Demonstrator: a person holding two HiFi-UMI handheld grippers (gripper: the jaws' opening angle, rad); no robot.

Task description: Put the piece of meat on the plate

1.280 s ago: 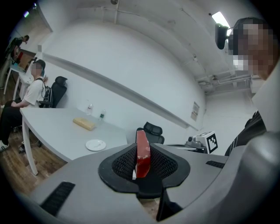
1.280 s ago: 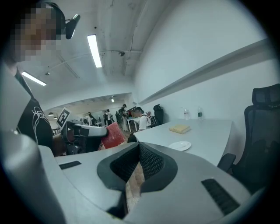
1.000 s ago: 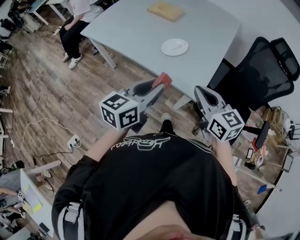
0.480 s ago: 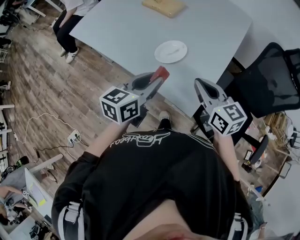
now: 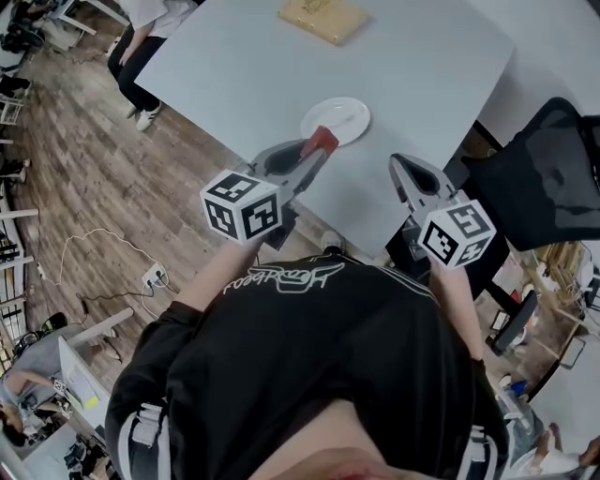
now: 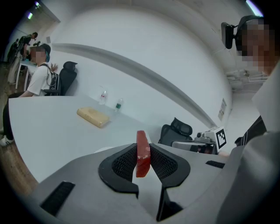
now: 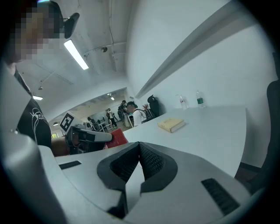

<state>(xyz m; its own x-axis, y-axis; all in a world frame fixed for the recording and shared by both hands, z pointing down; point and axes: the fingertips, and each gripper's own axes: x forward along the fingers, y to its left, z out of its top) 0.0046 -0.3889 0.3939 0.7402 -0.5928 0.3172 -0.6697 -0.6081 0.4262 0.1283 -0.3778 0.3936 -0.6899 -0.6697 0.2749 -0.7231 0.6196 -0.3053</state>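
Left tongs (image 6: 142,154): jaws narrowed onto the piece of meat (image 6: 142,151), a red slab gripped on edge between the ribbed pads, its top standing clear above the tips. Right tongs (image 7: 140,151): jaws pressed together, nothing between them. I hold both out in front of me, side by side and apart, tipped slightly down. In the head view the meat hangs in the air over the near part of the grey table (image 5: 262,75), right at the near rim of the white plate (image 5: 345,117), not resting on it. Further up the table lies a tan block (image 5: 322,19), with small bottles (image 6: 103,96) at the far edge. Black mesh office chair (image 5: 544,178) on my right, wood floor (image 5: 94,187) on my left, and a person (image 5: 141,56) standing at the table's far corner.
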